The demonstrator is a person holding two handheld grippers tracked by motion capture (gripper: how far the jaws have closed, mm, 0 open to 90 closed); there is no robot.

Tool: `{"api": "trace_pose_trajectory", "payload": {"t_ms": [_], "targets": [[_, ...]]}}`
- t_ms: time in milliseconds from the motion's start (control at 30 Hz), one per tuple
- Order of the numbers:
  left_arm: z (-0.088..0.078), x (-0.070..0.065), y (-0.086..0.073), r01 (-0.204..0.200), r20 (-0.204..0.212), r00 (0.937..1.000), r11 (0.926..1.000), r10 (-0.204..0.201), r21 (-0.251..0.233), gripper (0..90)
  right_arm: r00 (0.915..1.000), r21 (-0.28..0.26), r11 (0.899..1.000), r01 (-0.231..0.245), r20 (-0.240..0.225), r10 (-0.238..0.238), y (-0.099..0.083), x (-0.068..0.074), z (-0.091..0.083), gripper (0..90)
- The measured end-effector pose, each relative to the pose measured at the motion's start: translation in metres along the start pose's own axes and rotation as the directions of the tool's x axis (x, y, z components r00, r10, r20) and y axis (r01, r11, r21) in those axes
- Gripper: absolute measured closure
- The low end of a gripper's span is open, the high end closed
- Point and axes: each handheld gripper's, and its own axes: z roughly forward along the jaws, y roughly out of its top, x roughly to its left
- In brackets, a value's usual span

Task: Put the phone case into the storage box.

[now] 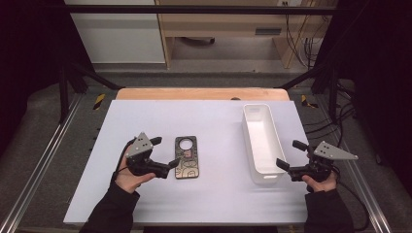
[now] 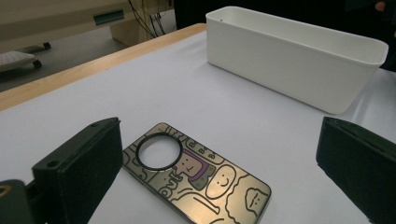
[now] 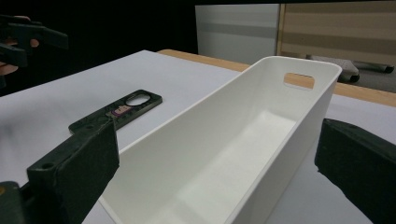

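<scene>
A phone case (image 1: 186, 157) with cartoon drawings and a round camera hole lies flat on the white table (image 1: 204, 121), left of centre. My left gripper (image 1: 164, 152) is open just left of it, jaws pointing toward it; in the left gripper view the phone case (image 2: 196, 179) lies between and ahead of the wide-apart jaws. A long white bin (image 1: 262, 141) stands right of centre, with nothing inside. My right gripper (image 1: 291, 154) is open at the bin's right side near its front end. The right gripper view looks into the bin (image 3: 243, 154), with the phone case (image 3: 119, 112) beyond.
The table's wooden far edge (image 1: 201, 93) borders a floor with cables and furniture behind. Black frame bars (image 1: 73, 77) stand at both back corners. The left gripper (image 3: 23, 39) and its hand appear far off in the right gripper view.
</scene>
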Motion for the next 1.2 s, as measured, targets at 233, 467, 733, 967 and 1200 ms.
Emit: {"api": "trace_pose_trajectory", "payload": {"t_ms": [233,467,733,967,1200], "targets": [[0.018,-0.006,0.001,0.003,0.012,0.9999,0.9993,-0.003,0.037,1.4,1.0,-0.001,1.0,0.0,0.0,0.0,0.0,0.0,0.0,0.5],[0.035,-0.013,0.001,-0.002,0.025,0.9997,0.9965,0.0,0.084,3.0,1.0,0.002,1.0,0.003,-0.002,-0.003,0.0,0.0,0.0,0.5],[0.054,-0.02,-0.001,-0.001,0.031,0.9995,0.9918,-0.003,0.127,8.1,1.0,0.001,1.0,0.003,-0.003,-0.003,0.0,0.0,0.0,0.5],[0.066,-0.024,-0.004,0.019,0.039,0.9989,0.9851,-0.026,0.171,19.7,1.0,0.004,1.0,0.006,-0.002,-0.006,0.0,0.0,0.001,0.5],[0.076,-0.03,-0.008,0.021,0.026,0.9993,0.9797,-0.027,0.2,34.6,1.0,0.006,1.0,0.008,-0.002,-0.008,0.0,0.0,0.001,0.5]]}}
